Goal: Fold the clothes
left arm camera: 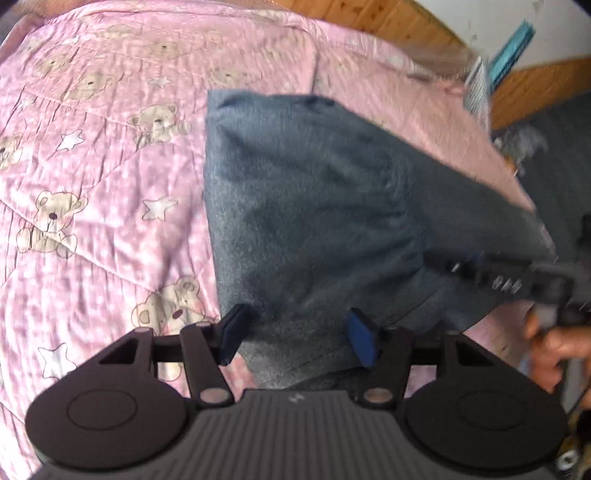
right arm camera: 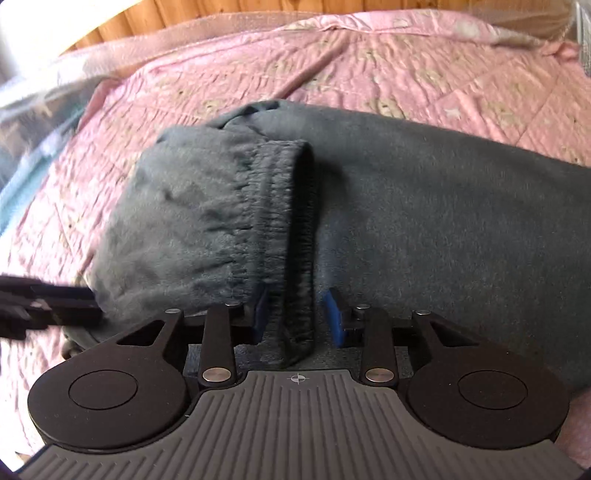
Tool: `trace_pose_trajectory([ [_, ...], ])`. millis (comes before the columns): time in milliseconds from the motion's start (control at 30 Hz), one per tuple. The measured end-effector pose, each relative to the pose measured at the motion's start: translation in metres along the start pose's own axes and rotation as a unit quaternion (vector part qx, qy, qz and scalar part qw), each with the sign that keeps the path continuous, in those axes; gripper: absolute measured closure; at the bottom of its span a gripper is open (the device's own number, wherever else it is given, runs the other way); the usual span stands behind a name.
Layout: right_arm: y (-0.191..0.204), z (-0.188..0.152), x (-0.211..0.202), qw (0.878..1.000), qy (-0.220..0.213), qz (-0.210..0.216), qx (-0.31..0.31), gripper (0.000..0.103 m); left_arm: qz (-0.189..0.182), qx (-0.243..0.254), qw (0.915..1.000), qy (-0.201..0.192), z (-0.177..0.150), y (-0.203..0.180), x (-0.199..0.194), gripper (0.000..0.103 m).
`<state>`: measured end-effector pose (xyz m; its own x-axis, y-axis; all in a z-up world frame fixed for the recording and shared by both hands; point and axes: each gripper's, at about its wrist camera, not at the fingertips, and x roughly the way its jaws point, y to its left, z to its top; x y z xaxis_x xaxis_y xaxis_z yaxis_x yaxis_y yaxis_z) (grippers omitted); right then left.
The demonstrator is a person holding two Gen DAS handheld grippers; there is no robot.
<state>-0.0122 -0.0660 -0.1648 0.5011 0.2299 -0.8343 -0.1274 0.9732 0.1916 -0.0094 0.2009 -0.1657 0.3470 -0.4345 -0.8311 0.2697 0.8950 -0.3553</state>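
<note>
Dark grey sweatpants [left arm camera: 306,206] lie folded on a pink bedspread [left arm camera: 92,155]. My left gripper [left arm camera: 299,332] is open over the near edge of the cloth, its blue pads [left arm camera: 362,339] apart. In the right wrist view the sweatpants [right arm camera: 424,206] show their elastic waistband [right arm camera: 280,221] standing up as a ridge. My right gripper [right arm camera: 299,314] is open, its jaws on either side of the waistband's near end. The right gripper also shows in the left wrist view [left arm camera: 509,277], over the cloth's right edge.
The bedspread [right arm camera: 369,70] has teddy bears and stars printed on it. A wooden headboard [right arm camera: 221,14] runs along the far side. The bed's right edge drops to a dark floor [left arm camera: 561,155]. A hand [left arm camera: 557,343] holds the right gripper.
</note>
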Motion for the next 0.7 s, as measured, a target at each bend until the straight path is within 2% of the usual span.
trace_pose_trajectory([
  [67, -0.004, 0.002, -0.009, 1.000, 0.005, 0.008, 0.008, 0.069, -0.004, -0.019, 0.9998, -0.003, 0.005, 0.000, -0.006, 0.043],
  [100, -0.005, 0.003, -0.016, 1.000, -0.001, 0.013, 0.010, 0.062, -0.009, -0.032, 0.9994, -0.010, 0.008, 0.002, -0.011, 0.043],
  [133, -0.006, 0.003, -0.021, 1.000, -0.006, 0.019, 0.016, 0.060, -0.010, -0.040, 0.9990, -0.020, 0.010, 0.003, -0.016, 0.042],
  [233, -0.013, 0.002, -0.023, 0.998, -0.003, 0.053, 0.045, 0.059, 0.005, -0.049, 0.9982, -0.033, 0.017, 0.005, -0.020, 0.041],
  [333, -0.025, -0.005, -0.012, 0.992, 0.030, 0.081, 0.088, 0.056, 0.011, -0.051, 0.9982, -0.028, 0.019, 0.003, -0.015, 0.041],
  [400, -0.037, -0.011, -0.013, 0.986, 0.030, 0.101, 0.128, 0.054, 0.008, -0.044, 0.9986, -0.029, 0.018, -0.002, -0.016, 0.041],
  [500, -0.048, -0.021, -0.012, 0.980, 0.040, 0.129, 0.146, 0.054, 0.005, -0.033, 0.9989, -0.032, 0.016, -0.012, -0.020, 0.041],
  [600, -0.078, -0.024, -0.032, 0.977, 0.016, 0.108, 0.180, 0.054, -0.013, -0.022, 0.9987, -0.043, 0.022, -0.028, -0.023, 0.039],
  [700, -0.143, -0.036, -0.071, 0.968, -0.035, 0.045, 0.244, 0.053, -0.030, -0.010, 0.9982, -0.050, 0.036, -0.053, -0.014, 0.037],
])
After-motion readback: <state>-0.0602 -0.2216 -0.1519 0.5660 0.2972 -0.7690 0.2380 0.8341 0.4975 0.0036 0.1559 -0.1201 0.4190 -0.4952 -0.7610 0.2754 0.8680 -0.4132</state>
